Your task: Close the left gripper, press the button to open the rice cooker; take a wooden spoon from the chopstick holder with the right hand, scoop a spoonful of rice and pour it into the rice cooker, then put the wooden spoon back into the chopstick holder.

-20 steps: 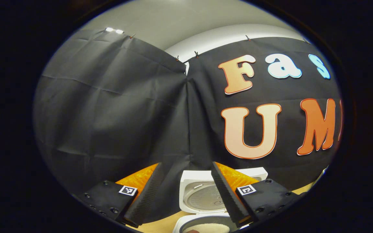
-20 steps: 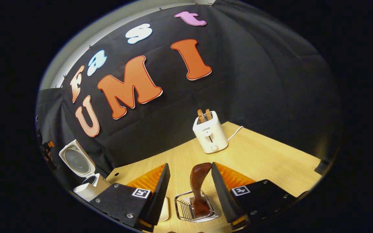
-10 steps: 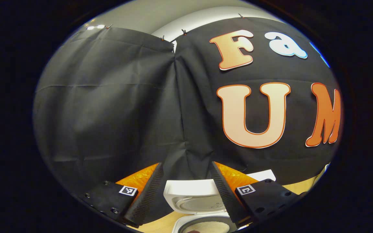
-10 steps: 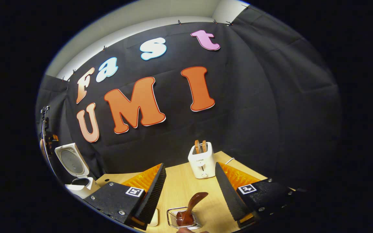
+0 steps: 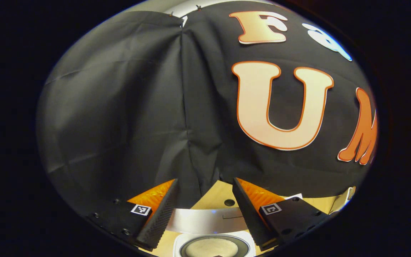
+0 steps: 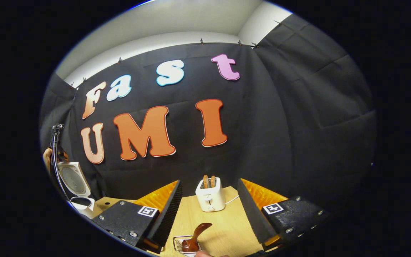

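In the left gripper view my left gripper (image 5: 204, 182) is open and holds nothing. It hangs above the white rice cooker (image 5: 178, 246), whose pot shows white rice (image 5: 212, 248); the raised lid (image 5: 198, 221) appears edge-on as a silver band between the fingers. In the right gripper view my right gripper (image 6: 209, 182) is open, above and behind the brown wooden spoon (image 6: 197, 232). The spoon stands tilted in the wire chopstick holder (image 6: 179, 242), apart from both fingers. The rice cooker (image 6: 82, 206) stands far left with its lid (image 6: 71, 180) up.
A white toaster (image 6: 209, 195) with two slices of bread stands on the wooden table (image 6: 227, 232) near the black cloth wall, its cord trailing right. A hand with the other gripper (image 6: 50, 153) is at the far left, above the cooker. The table has a round hole (image 5: 229, 202) behind the cooker.
The right gripper drew back and up from the spoon, which stays in the holder. The left gripper moved over the cooker, so the lid now appears edge-on.
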Demonstrator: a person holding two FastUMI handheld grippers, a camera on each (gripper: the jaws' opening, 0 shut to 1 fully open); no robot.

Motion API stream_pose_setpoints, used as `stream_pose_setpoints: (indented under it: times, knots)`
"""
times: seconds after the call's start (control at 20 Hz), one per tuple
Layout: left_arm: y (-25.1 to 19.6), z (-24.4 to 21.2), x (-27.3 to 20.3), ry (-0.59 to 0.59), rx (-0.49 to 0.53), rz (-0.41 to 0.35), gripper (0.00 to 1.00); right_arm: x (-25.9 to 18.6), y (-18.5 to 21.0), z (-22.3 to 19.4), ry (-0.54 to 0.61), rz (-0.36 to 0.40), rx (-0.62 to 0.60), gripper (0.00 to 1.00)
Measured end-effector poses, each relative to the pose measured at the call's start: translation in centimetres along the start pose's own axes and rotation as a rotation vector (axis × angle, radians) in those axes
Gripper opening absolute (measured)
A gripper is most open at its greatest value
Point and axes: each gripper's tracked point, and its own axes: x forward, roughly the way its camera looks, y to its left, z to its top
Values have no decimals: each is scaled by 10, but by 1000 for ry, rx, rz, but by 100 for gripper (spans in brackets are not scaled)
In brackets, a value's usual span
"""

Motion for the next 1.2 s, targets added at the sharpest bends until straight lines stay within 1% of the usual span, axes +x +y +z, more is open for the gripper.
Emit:
stream_pose_setpoints:
  times: [0.15,0.2,0.25,0.3,0.35,0.45,0.6,0.65,0.85,0.95,1.05,1.1,1.15,1.2]
  knots:
    - [-3,-6,0,22,12,-2,96,-5,4,6,-26,7,-7,92]
    - [-4,-8,-3,37,17,-15,97,-6,5,4,-26,13,-3,92]
    - [-5,-12,-4,54,14,-29,93,-5,7,3,-25,22,3,92]
    - [-12,-18,-10,73,11,-64,96,-4,9,1,-23,28,8,92]
    - [-18,-24,-21,77,6,-94,96,-3,12,0,-28,36,13,92]
    - [-22,-41,-39,104,26,-124,82,-1,19,0,-41,62,20,91]
    - [-28,-69,-61,176,52,-163,85,5,30,-3,-49,110,52,91]
    - [-29,-82,-66,204,61,-180,82,6,33,-4,-53,125,74,91]
    - [-35,-154,-91,325,38,-219,82,12,34,-12,-58,165,161,91]
    - [-35,-181,-98,329,9,-222,83,14,35,-21,-46,178,170,91]
    - [-36,-219,-105,339,46,-224,83,15,37,-29,-30,190,151,91]
    - [-36,-246,-107,372,95,-223,85,16,40,-34,-23,199,140,91]
    - [-35,-273,-118,462,135,-209,84,16,42,-37,-15,206,134,91]
    - [-35,-259,-105,317,155,-221,83,15,45,-40,-8,217,136,91]
